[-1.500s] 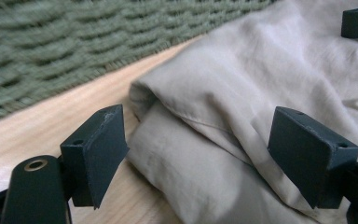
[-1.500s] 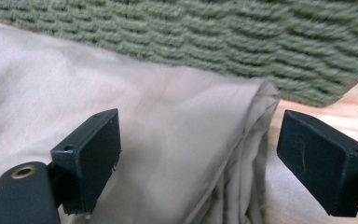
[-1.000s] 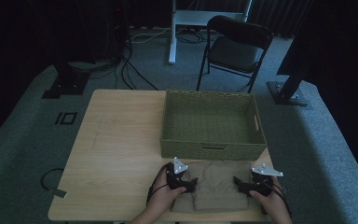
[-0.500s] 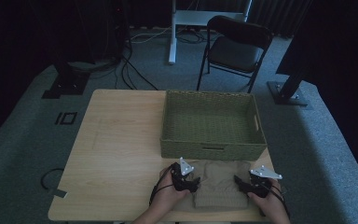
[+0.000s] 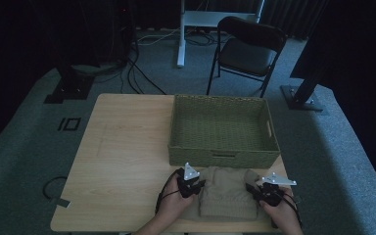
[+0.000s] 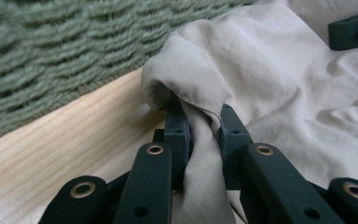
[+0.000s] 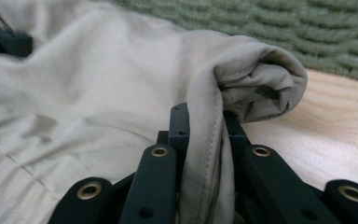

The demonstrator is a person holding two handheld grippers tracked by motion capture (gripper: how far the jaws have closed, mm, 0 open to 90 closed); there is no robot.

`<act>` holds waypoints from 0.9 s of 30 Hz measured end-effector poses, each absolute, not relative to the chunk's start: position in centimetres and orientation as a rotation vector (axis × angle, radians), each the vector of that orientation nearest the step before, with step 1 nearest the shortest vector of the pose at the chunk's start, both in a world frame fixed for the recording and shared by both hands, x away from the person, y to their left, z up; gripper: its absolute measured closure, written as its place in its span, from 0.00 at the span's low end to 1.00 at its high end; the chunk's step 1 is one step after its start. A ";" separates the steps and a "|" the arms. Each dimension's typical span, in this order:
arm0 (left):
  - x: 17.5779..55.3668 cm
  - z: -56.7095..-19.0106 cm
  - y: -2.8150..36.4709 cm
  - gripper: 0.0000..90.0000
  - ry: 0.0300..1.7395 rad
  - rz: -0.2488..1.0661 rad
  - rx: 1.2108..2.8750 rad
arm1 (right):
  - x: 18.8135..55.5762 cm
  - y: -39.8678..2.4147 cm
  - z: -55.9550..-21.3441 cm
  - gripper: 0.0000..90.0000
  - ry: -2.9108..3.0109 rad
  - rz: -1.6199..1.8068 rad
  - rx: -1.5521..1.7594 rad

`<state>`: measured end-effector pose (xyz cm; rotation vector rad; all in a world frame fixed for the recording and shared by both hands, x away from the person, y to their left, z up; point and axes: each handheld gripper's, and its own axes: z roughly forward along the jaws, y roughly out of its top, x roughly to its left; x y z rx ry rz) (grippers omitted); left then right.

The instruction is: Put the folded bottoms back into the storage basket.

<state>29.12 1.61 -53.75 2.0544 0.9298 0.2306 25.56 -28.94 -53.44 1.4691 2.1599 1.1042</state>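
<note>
A beige folded cloth (image 5: 226, 193) lies on the wooden table (image 5: 127, 147) near its front edge, just in front of the green woven basket (image 5: 223, 129). My left gripper (image 5: 196, 186) is at the cloth's left edge. Its jaws have just been closing and now pinch a raised fold of cloth (image 6: 279, 84) between the left gripper's (image 6: 200, 126) pads. My right gripper (image 5: 259, 191) is at the cloth's right edge. Its jaws have also just been closing, and the right gripper (image 7: 205, 126) is now shut on a rolled hem of the cloth (image 7: 98, 84).
The basket wall (image 6: 51, 46) stands close behind both pinched folds and also shows in the right gripper view (image 7: 284, 23). A folding chair (image 5: 249, 49) and stand bases are on the floor beyond the table. Bare tabletop spreads to the left.
The left gripper has edged right onto the cloth's left edge. The right gripper has hardly moved. The cloth's two far corners now look bunched up at the jaws.
</note>
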 end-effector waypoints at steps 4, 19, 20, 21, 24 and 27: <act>28.9 -52.7 2.0 0.88 0.910 0.244 2.033 | 25.3 -28.9 -52.2 0.89 2.133 1.162 1.461; 28.0 -48.2 2.7 0.89 0.831 0.268 1.994 | 24.3 -28.7 -47.9 0.90 2.087 1.281 1.361; 28.0 -47.8 2.7 0.89 0.833 0.267 1.980 | 24.3 -28.7 -47.6 0.90 2.079 1.296 1.358; 28.0 -47.5 2.7 0.88 0.826 0.272 1.978 | 24.3 -28.7 -47.3 0.90 2.077 1.299 1.352; 28.1 -46.8 2.9 0.88 0.809 0.282 1.968 | 24.4 -28.7 -46.6 0.90 2.068 1.312 1.336; 28.3 -46.1 3.0 0.88 0.803 0.287 1.963 | 24.5 -28.7 -46.0 0.90 2.065 1.319 1.317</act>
